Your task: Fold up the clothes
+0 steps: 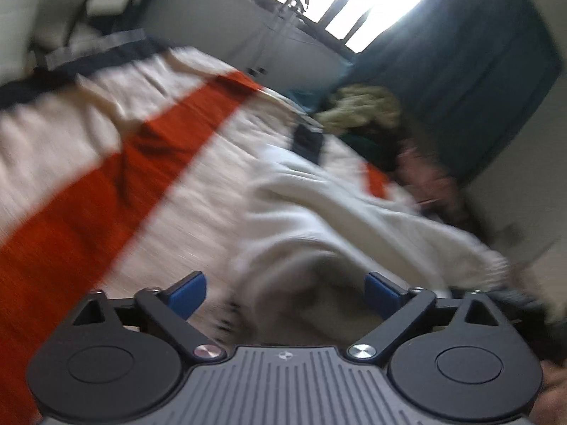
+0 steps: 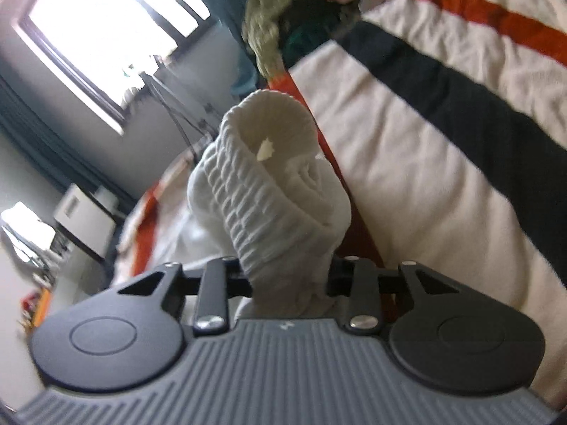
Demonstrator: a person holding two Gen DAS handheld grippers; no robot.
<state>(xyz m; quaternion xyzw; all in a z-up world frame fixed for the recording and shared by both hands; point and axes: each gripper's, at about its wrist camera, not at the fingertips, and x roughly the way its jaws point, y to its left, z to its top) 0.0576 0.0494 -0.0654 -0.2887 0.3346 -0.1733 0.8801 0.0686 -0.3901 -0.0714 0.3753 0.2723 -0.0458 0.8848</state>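
While my left hand-held gripper (image 1: 285,292) hangs wide and empty over the striped bed (image 1: 88,134) near a rumpled white garment (image 1: 329,219), my right hand-held gripper (image 2: 288,276) pinches a rolled white sock (image 2: 273,184), raised off the bed, probably to set aside.

Two grippers (image 1: 285,292) (image 2: 287,276), one white sock (image 2: 269,191), one striped blanket (image 2: 425,134), one clothes heap (image 1: 358,109) (blurred), one window (image 2: 106,21).
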